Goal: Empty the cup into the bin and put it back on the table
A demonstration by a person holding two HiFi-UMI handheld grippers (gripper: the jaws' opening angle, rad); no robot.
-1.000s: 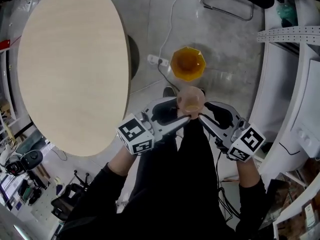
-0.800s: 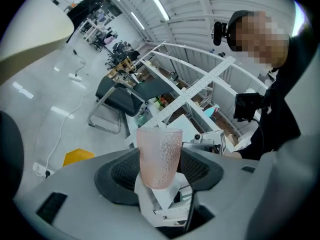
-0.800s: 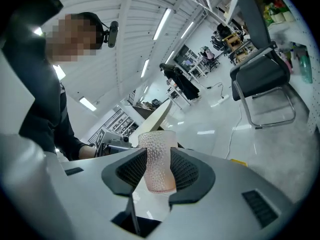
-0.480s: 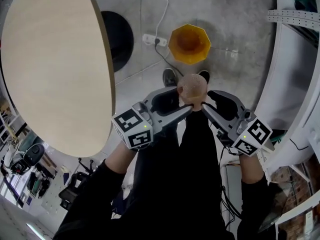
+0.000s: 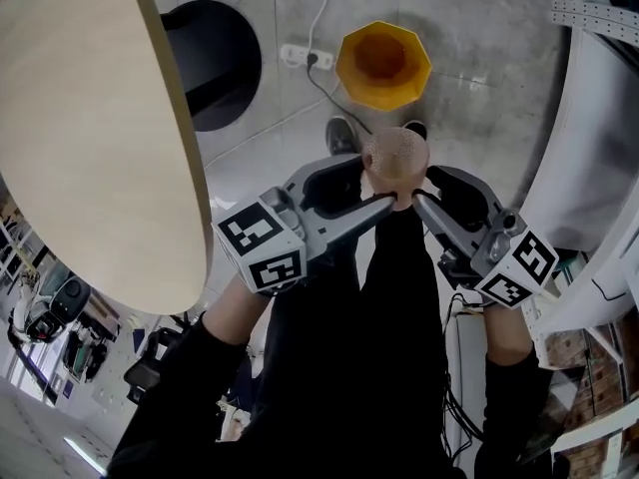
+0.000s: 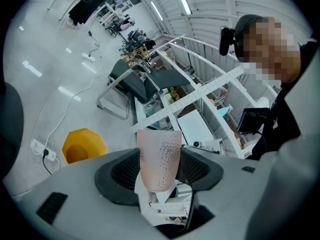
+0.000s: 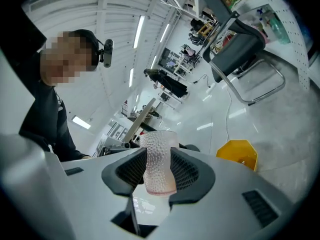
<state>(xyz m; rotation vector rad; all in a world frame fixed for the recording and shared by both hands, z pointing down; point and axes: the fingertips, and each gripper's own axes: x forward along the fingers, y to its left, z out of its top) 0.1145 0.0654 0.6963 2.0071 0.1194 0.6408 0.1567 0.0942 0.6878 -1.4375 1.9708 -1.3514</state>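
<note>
A pink dimpled cup is held in the air over the person's legs, between both grippers. My left gripper grips it from the left and my right gripper from the right, both shut on its lower part. The left gripper view shows the cup pinched between the dark pads, and the right gripper view shows the cup the same way. The yellow bin stands on the floor just beyond the cup, its mouth open. What the cup holds is hidden.
The round wooden table fills the left of the head view, with its black base on the floor. A white power strip and cable lie near the bin. White shelving runs along the right.
The cup and both grippers have come nearer to the yellow bin. The table has slid left in the head view. The cup's open mouth no longer shows; its dimpled wall does.
</note>
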